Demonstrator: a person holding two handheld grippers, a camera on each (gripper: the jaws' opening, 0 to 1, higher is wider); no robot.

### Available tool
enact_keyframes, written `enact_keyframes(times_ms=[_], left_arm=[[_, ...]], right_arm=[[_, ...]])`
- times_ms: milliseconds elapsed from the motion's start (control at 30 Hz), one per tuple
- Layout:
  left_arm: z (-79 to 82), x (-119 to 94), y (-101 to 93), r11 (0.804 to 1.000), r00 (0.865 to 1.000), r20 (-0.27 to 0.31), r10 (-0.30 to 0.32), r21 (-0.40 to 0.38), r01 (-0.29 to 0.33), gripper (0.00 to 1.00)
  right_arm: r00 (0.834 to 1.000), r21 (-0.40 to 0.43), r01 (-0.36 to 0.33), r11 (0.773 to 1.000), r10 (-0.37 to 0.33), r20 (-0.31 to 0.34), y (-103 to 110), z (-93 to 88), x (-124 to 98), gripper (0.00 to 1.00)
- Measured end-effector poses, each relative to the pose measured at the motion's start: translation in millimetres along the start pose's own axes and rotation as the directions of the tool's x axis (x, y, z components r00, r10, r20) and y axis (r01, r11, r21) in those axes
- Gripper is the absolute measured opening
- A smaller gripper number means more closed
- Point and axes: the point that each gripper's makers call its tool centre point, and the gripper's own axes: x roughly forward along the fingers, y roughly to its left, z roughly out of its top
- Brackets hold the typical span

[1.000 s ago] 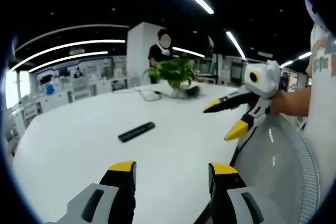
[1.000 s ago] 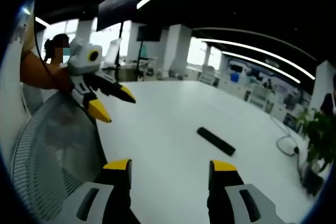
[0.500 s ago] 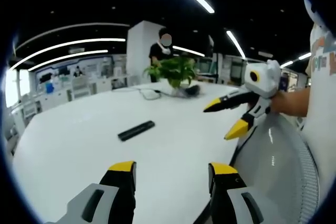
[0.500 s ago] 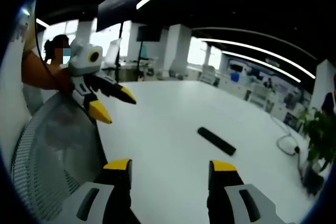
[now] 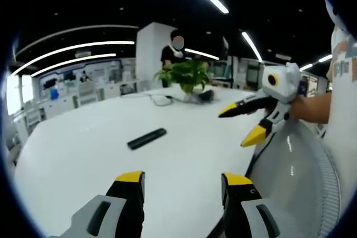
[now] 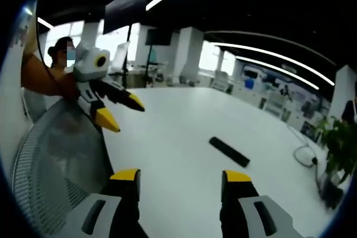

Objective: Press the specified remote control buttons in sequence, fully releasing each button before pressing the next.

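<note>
On the white table (image 5: 83, 154), a remote (image 5: 146, 138) lies beyond both empty, parted tongs (image 5: 183, 178).

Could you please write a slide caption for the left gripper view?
Open left tool above white table, black remote ahead, right tool alongside.

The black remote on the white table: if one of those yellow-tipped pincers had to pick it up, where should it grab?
Probably across its narrow width near the middle, from above. The remote lies flat on the table, a long slim bar, so only its long side edges offer the jaws opposing faces.
</note>
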Motion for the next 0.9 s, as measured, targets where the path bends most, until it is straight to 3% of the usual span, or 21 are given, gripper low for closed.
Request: enact_keyframes(times_ms=[533,900], left_arm=[[8.9,-2.6,0.6,1.0,0.999,0.04,-0.002,0.006,0.002,0.57],[19.1,-9.2,1.0,0.999,0.996,0.092,-0.003,0.046,-0.001,0.57]], right_arm=[[1.0,0.013,-0.006,1.0,0.006,-0.017,-0.1,-2.3,2.2,0.56],[0.993,0.03,-0.065,0.997,0.068,-0.096,12.8,-17.0,10.4,0.56]])
